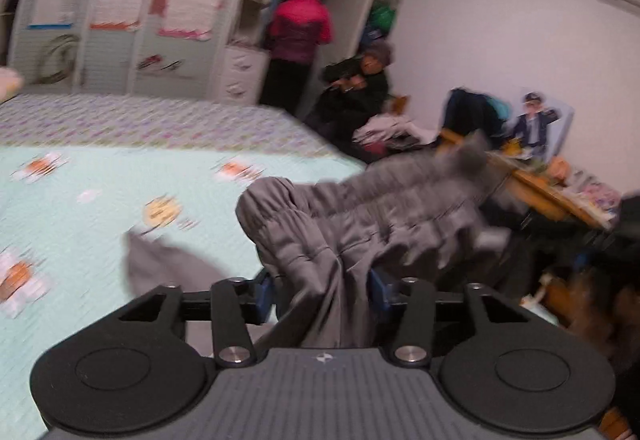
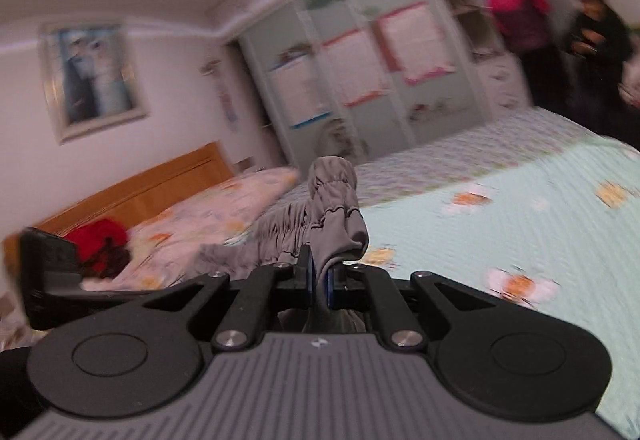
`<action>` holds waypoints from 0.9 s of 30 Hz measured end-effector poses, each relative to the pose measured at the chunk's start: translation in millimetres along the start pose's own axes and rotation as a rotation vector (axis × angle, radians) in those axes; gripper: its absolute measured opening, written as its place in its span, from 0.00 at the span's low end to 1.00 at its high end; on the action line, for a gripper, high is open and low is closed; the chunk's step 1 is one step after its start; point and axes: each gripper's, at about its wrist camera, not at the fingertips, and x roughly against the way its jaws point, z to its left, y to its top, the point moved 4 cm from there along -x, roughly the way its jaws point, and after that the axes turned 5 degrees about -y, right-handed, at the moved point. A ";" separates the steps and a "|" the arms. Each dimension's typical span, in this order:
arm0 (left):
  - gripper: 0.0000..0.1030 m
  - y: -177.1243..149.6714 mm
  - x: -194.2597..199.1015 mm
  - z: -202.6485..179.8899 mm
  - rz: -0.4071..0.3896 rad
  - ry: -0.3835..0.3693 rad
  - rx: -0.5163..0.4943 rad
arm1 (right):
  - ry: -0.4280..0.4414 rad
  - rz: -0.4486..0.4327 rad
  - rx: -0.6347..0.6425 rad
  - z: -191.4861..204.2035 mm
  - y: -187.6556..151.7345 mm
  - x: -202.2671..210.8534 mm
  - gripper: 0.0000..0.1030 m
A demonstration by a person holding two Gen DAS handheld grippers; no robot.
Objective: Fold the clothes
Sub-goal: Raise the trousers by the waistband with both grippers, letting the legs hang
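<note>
Early stage, I judge. My left gripper (image 1: 320, 290) half closed, clamping bunched waistband of grey garment (image 1: 360, 216). Right gripper (image 2: 319, 280) nearly closed, pinching same waistband. Garment hangs stretched between both over bed (image 1: 100, 216). No fold made; laying flat, folding left.
</note>
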 end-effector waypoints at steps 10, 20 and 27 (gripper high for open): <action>0.65 -108.6 -6.9 57.9 0.222 -0.012 0.245 | -0.014 0.240 0.089 42.6 -82.3 -53.2 0.07; 0.74 -81.0 -28.9 61.8 0.163 -0.278 0.210 | 0.111 0.083 0.243 78.2 -45.4 46.2 0.07; 0.89 -95.5 -65.1 49.8 0.281 -0.695 0.298 | 0.186 0.143 0.353 93.9 -37.4 85.7 0.07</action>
